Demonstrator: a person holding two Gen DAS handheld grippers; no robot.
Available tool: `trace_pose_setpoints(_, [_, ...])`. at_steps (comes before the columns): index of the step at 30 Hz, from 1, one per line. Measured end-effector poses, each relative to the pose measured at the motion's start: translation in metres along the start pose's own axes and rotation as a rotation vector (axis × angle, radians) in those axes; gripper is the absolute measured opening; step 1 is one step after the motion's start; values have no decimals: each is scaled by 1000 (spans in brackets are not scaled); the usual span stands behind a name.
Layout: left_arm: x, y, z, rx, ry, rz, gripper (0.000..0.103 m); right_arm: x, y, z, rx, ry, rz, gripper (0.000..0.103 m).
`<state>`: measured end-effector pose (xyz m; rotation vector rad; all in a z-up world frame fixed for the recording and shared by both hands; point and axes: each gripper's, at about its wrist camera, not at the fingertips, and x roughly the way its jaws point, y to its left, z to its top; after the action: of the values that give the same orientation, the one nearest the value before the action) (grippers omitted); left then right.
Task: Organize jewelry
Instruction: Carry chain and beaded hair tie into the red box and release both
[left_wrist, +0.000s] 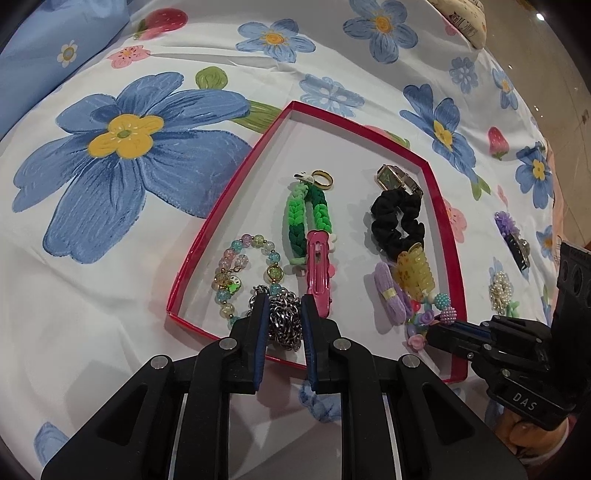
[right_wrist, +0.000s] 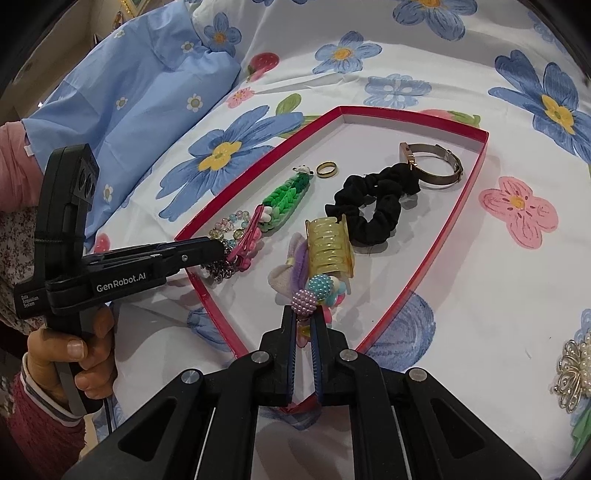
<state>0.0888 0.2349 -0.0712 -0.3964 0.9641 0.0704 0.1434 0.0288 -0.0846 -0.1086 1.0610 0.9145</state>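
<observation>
A red-rimmed white tray (left_wrist: 236, 177) (right_wrist: 476, 173) lies on the floral sheet and holds jewelry. My left gripper (left_wrist: 284, 306) is shut on a silver chain (left_wrist: 282, 317) at the tray's near-left corner; it also shows in the right wrist view (right_wrist: 218, 251). My right gripper (right_wrist: 303, 321) is shut on a colourful beaded bracelet (right_wrist: 314, 291) at the tray's near edge; it shows in the left wrist view (left_wrist: 439, 325). In the tray lie a pink hair clip (left_wrist: 317, 266), a green braided band (left_wrist: 306, 218), a gold ring (left_wrist: 322, 180), a watch (left_wrist: 397, 179), a black scrunchie (left_wrist: 397, 221) and a yellow claw clip (left_wrist: 415, 273).
A pastel bead bracelet (left_wrist: 240, 273) and a purple bow (left_wrist: 388, 291) are also in the tray. On the sheet right of the tray lie a pearl brooch (left_wrist: 500, 290) (right_wrist: 576, 369) and a purple flower clip (left_wrist: 511, 232). A blue pillow (right_wrist: 122, 92) lies at the far left.
</observation>
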Motion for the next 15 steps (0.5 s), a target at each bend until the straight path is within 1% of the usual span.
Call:
trace_pose_setpoints(9, [0, 0, 0, 2, 0, 2, 15, 0, 0, 0, -3, 0, -2, 8])
trace_pose_setpoints(14, [-1, 0, 0, -4, -3, -3, 20, -1, 1, -1, 2, -1, 8, 9])
trace_pose_setpoints(15, [-2, 0, 0, -4, -5, -3, 23, -1, 0, -1, 5, -1, 12, 9])
